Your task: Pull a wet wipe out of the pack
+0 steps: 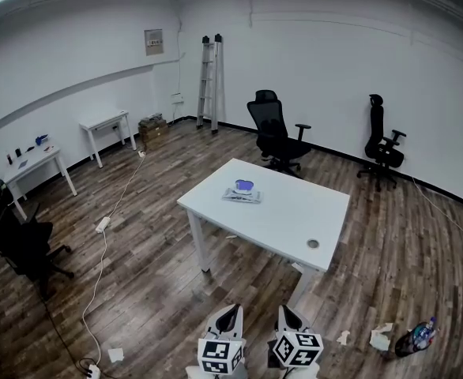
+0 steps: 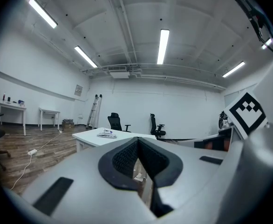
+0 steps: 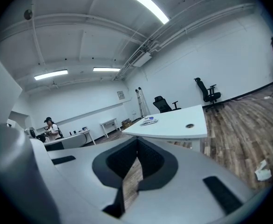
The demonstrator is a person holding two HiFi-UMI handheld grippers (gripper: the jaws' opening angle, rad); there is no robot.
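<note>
The left gripper (image 1: 230, 316) and right gripper (image 1: 287, 316), jaws closed and empty, are hovering bottom centre, apparently because the wipe pack (image 1: 242, 191) is lying well away mid-frame.

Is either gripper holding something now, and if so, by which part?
Nothing is held. The left gripper and the right gripper are both shut and empty; the wet wipe pack lies on the table, apart from them.

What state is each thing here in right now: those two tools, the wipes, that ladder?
left tool: shut, nothing between its jaws
right tool: shut, empty
wet wipe pack: lying flat on the white table, untouched
ladder: folded, standing upright
</note>
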